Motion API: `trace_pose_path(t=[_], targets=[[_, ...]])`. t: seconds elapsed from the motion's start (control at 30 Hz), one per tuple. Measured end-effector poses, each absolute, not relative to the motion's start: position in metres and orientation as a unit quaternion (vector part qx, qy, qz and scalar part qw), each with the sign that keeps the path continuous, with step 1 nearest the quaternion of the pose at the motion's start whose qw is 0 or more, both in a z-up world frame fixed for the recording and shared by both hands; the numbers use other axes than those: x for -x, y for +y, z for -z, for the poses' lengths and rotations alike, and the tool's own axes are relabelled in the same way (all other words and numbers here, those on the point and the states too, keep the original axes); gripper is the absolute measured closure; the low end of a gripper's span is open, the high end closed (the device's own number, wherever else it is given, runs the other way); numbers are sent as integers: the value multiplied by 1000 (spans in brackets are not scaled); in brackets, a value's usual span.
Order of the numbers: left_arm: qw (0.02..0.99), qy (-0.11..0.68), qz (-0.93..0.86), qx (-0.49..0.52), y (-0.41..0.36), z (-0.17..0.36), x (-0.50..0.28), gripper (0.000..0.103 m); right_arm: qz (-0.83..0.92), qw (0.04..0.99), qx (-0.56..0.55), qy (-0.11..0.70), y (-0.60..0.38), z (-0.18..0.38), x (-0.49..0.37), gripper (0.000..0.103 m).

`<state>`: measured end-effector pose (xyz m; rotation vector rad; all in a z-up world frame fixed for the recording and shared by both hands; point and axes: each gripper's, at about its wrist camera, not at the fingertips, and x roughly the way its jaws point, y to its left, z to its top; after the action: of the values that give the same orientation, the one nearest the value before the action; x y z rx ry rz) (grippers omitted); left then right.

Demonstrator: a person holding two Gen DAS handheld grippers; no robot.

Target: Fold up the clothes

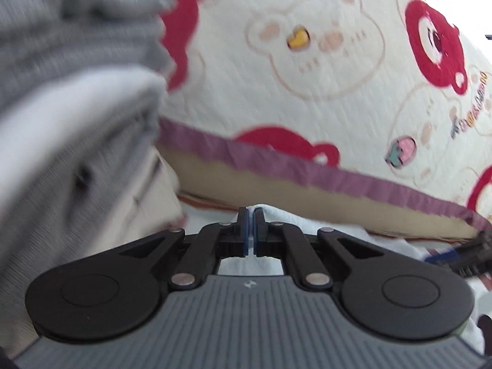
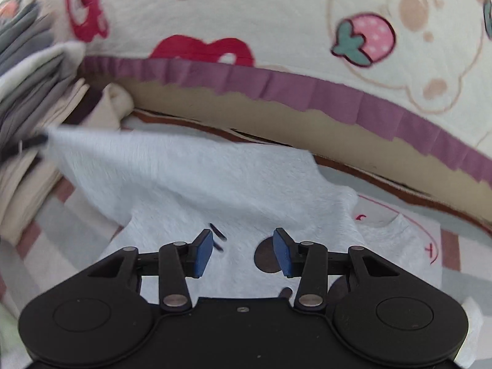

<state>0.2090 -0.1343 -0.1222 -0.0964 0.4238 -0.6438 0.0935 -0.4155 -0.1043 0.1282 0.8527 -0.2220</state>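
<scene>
a: where the stack of folded clothes (image 2: 27,70) rises at the far left, how many pieces do you count?

b: several grey and cream layers, too blurred to number. one white garment (image 2: 196,178) lies just right of it on the striped sheet (image 2: 21,246).

a: and the grippers?

b: two. the left gripper (image 1: 251,215) has its jaws pinched on a corner of that garment, pulling the cloth taut. the right gripper (image 2: 243,246) hovers over the middle of it, jaws wide, gripping nothing.

a: what's around them?

b: one bear-print quilt (image 2: 276,15) with a purple hem looms behind, blocking everything beyond.
</scene>
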Motion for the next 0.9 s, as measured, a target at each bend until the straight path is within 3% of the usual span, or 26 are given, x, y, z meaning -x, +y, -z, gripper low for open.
trace_pose_path(t=[0.17, 0.3, 0.47, 0.7, 0.9], targets=[[914, 261, 310, 26, -136, 134, -216, 99, 147, 893, -120, 409, -443, 117, -37, 50], [882, 303, 359, 50, -146, 147, -215, 74, 186, 873, -207, 400, -499, 122, 12, 59], [872, 310, 378, 9, -161, 155, -199, 62, 279, 842, -260, 382, -568, 125, 55, 54], [834, 381, 398, -14, -175, 186, -192, 61, 366, 791, -350, 345, -629, 155, 113, 40], [764, 482, 415, 105, -170, 208, -211, 57, 352, 793, -407, 286, -648, 184, 137, 37]])
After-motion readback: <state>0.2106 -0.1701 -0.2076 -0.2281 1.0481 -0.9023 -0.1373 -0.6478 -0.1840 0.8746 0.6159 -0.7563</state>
